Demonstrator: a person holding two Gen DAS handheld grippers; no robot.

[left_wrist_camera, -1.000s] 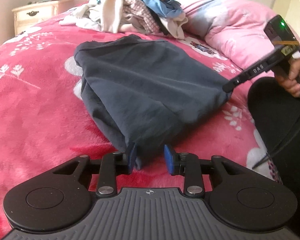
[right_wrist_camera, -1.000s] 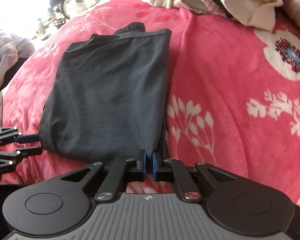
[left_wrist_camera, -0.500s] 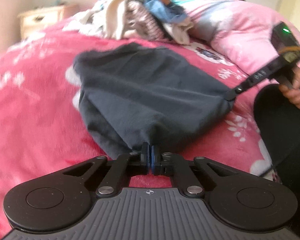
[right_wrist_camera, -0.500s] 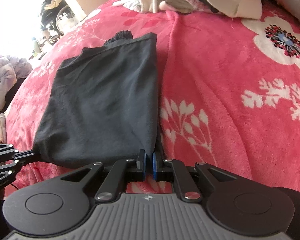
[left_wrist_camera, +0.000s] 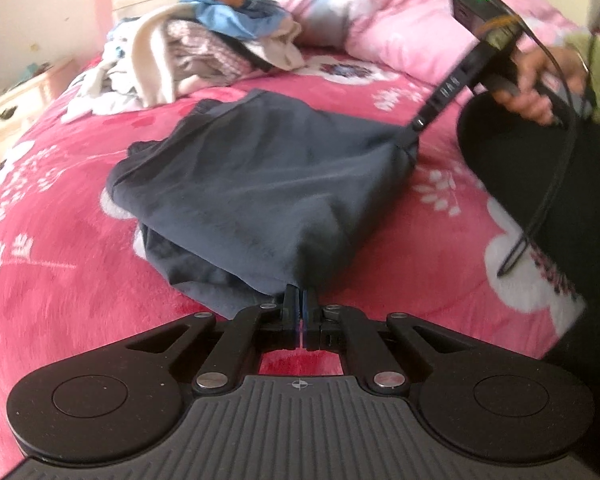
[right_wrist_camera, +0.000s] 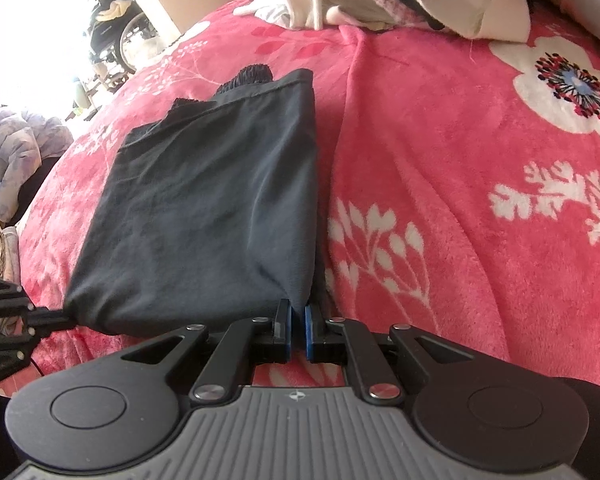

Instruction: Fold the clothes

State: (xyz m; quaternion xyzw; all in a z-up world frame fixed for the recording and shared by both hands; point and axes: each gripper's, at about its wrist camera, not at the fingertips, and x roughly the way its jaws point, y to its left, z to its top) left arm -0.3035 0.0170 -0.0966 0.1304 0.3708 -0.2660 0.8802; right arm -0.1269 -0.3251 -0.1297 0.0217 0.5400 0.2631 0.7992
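The dark garment (right_wrist_camera: 204, 216) lies part-folded on the pink floral blanket (right_wrist_camera: 440, 168), filling the centre-left of the right wrist view. Its long axis runs from the bottom of that frame up toward the upper centre, where a ribbed band, probably the waistband, peeks out at the far end.

The right gripper (right_wrist_camera: 297, 332) is clamped on the garment's near right corner, cloth pinched between its blue pads. The left gripper (left_wrist_camera: 300, 316) has just been closing and is now shut on the near left corner, at the lower centre of its own view. Layers beneath that corner sag unevenly; whether all are caught cannot be told.

To do the fold well, both corners should rise together, level and taut, travel along the long axis toward the band, and land edge on edge.

A pile of unfolded clothes (left_wrist_camera: 204, 48) sits upper left, well apart.
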